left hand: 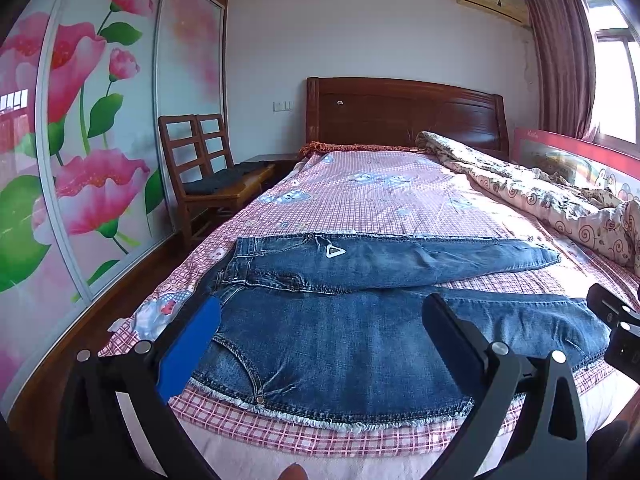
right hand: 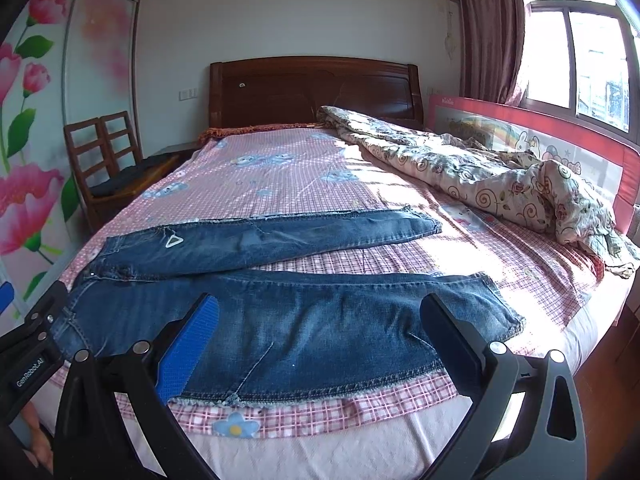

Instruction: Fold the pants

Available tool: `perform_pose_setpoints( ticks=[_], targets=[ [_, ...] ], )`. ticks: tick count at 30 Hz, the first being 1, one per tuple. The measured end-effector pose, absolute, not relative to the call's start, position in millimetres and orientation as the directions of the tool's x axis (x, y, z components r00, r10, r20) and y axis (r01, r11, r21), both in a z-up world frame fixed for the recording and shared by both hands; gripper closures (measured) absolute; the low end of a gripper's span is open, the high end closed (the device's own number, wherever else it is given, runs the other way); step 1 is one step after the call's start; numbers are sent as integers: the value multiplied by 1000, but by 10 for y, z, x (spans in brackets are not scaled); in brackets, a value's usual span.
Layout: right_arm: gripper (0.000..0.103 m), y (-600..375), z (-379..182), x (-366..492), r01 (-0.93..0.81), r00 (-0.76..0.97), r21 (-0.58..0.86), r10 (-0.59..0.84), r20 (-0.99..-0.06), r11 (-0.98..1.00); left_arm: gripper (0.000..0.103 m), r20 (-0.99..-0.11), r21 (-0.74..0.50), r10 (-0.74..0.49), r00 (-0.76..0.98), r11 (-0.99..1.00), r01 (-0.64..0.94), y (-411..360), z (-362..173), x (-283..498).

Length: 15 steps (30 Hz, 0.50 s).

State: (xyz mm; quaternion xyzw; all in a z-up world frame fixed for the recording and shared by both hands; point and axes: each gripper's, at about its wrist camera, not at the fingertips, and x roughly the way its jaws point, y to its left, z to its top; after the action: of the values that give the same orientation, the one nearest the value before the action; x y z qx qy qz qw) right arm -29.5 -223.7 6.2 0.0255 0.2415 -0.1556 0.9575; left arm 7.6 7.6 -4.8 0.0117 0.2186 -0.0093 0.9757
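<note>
A pair of blue jeans (left hand: 340, 344) lies flat across the near end of the bed, waist to the left, legs spread apart and running to the right. They also show in the right wrist view (right hand: 288, 320). The far leg (right hand: 280, 240) carries a white triangle mark. My left gripper (left hand: 320, 320) is open and empty, just above the near leg's hip part. My right gripper (right hand: 320, 316) is open and empty above the near leg's lower part. Its body shows at the right edge of the left wrist view (left hand: 616, 320).
The bed has a pink checked sheet (left hand: 380, 196) and a wooden headboard (left hand: 400, 116). A rumpled floral quilt (right hand: 480, 176) lies along the right side by a red bed rail (right hand: 540, 136). Wooden chairs (left hand: 208, 168) and a flowered wardrobe door (left hand: 80, 140) stand left.
</note>
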Motion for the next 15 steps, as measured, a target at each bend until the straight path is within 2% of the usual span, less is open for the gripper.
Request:
perform_pose_setpoints(
  ticks=[15],
  targets=[
    [3, -2253, 54, -295, 309, 833, -17, -279, -477, 951, 2, -418, 35, -8, 908, 999, 25, 59, -76, 67]
  ],
)
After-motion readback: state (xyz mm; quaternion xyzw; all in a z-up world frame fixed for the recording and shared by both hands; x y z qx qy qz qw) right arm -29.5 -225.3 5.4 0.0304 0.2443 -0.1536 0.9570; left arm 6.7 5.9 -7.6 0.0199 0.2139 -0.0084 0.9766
